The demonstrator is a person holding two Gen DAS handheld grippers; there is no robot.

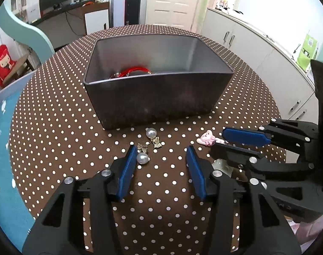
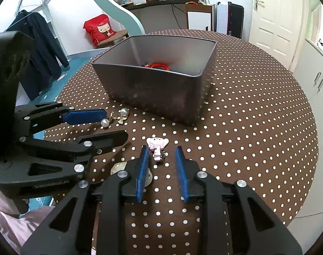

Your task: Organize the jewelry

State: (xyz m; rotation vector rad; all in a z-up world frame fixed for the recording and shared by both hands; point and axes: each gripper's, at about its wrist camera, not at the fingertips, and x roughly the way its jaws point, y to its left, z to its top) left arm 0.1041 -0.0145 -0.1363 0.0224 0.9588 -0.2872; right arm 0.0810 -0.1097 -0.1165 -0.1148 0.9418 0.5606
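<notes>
A grey metal box (image 1: 157,97) stands mid-table with a red bracelet (image 1: 136,71) inside. In front of it lie pearl earrings (image 1: 151,132) with gold parts. My left gripper (image 1: 161,150) is open just short of them. One pearl (image 1: 142,159) rests beside its left pad, and nothing is gripped. A pink charm clip (image 2: 157,146) lies between the tips of my right gripper (image 2: 161,150), which is open with its pads clear of the clip. The right wrist view shows the left gripper (image 2: 116,125) beside the pearls (image 2: 105,122). The left wrist view shows the right gripper (image 1: 217,141) at the pink clip (image 1: 208,139).
The round table wears a brown polka-dot cloth (image 1: 55,127). A clear pale item (image 2: 119,166) lies under the grippers near the front edge. A blue chair (image 1: 4,148) stands left of the table, and white cabinets (image 1: 267,68) stand to its right.
</notes>
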